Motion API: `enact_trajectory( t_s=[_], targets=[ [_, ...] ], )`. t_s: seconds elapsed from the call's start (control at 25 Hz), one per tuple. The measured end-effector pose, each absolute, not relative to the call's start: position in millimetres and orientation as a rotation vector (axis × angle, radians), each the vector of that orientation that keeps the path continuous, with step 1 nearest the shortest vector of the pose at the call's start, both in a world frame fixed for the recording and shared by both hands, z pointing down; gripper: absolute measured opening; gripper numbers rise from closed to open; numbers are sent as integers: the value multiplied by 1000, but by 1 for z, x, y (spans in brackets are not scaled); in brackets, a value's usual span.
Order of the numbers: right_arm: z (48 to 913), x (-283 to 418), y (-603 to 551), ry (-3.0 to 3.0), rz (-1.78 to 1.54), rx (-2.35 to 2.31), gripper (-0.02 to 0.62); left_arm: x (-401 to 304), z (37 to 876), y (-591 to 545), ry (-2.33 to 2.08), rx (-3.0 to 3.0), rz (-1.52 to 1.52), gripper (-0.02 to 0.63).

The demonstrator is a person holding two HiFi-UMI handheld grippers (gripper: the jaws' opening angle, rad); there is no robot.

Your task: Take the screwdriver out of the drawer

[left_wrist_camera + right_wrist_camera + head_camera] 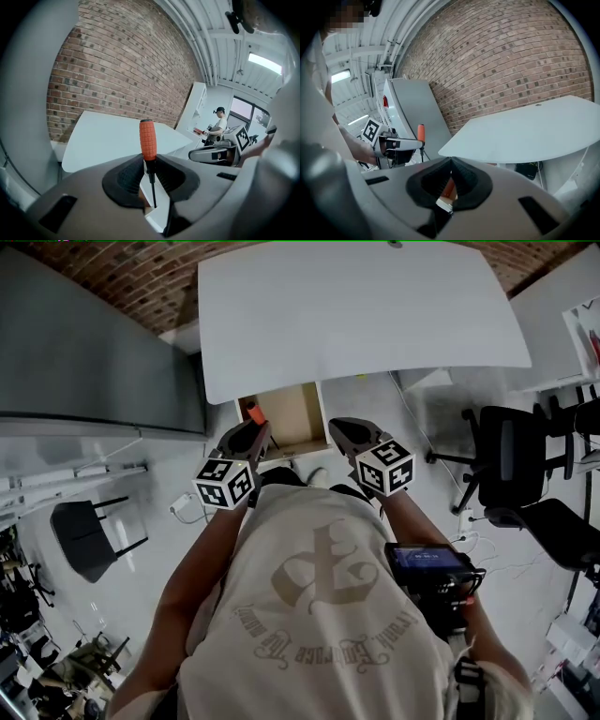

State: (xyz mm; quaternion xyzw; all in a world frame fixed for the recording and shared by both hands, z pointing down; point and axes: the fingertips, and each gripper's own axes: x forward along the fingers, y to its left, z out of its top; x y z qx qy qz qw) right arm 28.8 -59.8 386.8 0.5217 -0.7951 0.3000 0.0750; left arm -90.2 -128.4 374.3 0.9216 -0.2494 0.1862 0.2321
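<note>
One screwdriver (146, 138) upright, left gripper (150, 168) pinching it — right gripper (450, 161) alongside

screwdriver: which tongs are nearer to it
Left. The left tongs are clamped on the screwdriver just below its orange handle, which sticks up above them. The right tongs are closed and off to its side, not touching it.
</note>
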Motion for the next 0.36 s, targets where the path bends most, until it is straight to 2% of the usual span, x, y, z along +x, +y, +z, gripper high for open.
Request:
enact_trajectory(
  t_s=[0.36],
  targets=[
    [372,30,-58,-2397,859,1567,23,-95,371,-123,-695,2546,536,87]
  ],
)
